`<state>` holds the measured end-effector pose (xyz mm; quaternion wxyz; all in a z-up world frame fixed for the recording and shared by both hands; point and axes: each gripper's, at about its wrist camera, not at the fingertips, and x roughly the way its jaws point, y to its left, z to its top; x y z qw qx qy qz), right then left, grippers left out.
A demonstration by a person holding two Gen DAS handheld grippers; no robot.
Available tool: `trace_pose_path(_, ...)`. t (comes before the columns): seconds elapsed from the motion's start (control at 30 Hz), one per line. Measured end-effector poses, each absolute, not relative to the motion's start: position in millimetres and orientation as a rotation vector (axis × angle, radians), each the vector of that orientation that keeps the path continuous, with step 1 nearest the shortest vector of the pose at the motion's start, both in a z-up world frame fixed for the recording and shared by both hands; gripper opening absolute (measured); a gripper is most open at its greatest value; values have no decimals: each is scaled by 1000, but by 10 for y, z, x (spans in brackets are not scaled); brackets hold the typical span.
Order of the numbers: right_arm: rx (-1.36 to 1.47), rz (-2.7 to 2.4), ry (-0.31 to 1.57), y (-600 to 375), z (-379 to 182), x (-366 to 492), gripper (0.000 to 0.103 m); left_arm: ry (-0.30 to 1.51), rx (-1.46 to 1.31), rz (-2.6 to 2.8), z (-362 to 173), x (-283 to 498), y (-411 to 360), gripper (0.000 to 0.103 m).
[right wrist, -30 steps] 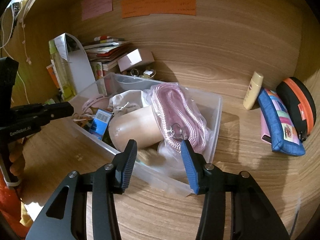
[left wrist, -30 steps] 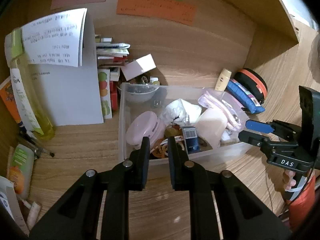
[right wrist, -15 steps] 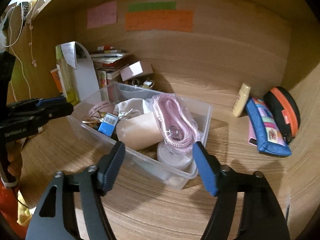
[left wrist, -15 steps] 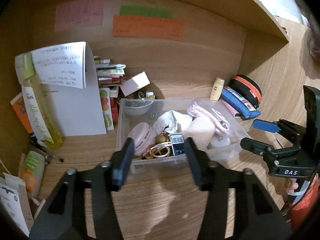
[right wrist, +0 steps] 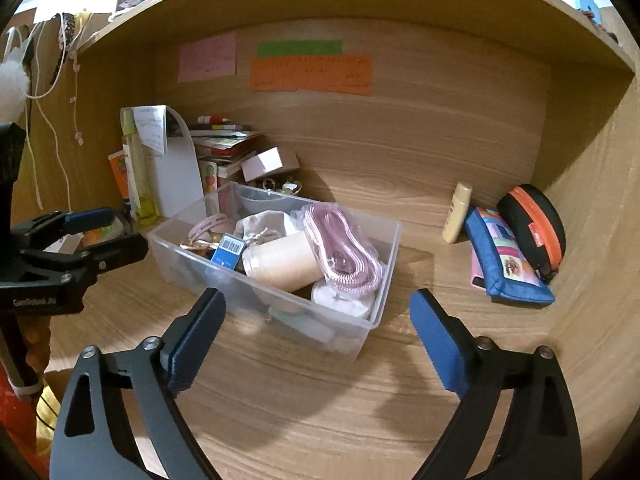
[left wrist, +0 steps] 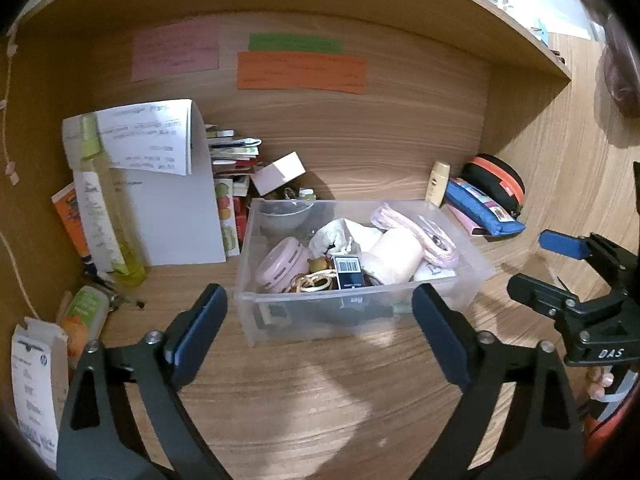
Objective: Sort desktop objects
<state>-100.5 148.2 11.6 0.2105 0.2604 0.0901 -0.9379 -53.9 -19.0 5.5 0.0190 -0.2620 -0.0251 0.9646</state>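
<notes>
A clear plastic bin stands on the wooden desk, filled with several items: a pink round case, a cream cylinder, a bagged pink cord, a blue barcoded box and white cloth. My left gripper is wide open and empty, in front of the bin. My right gripper is wide open and empty, in front of the bin's right end.
A blue pouch, a black-and-orange case and a cream tube lie at the back right. A white file holder, a yellow bottle, stacked books and a white box stand at the back left.
Both grippers have pulled back from the bin and opened wide; the left was nearly shut at the bin's front wall a second ago.
</notes>
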Motion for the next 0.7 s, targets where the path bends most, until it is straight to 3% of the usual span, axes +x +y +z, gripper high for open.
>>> trace_pose_path(0.1,686,-2634,237,1508,128,-922,103,-55,-808,3013,38,-483,-158,99)
trace_pose_path(0.7,737,-2684,152,1578,-29,-751,103,-87,-821,3052,-134,-404,-143,100)
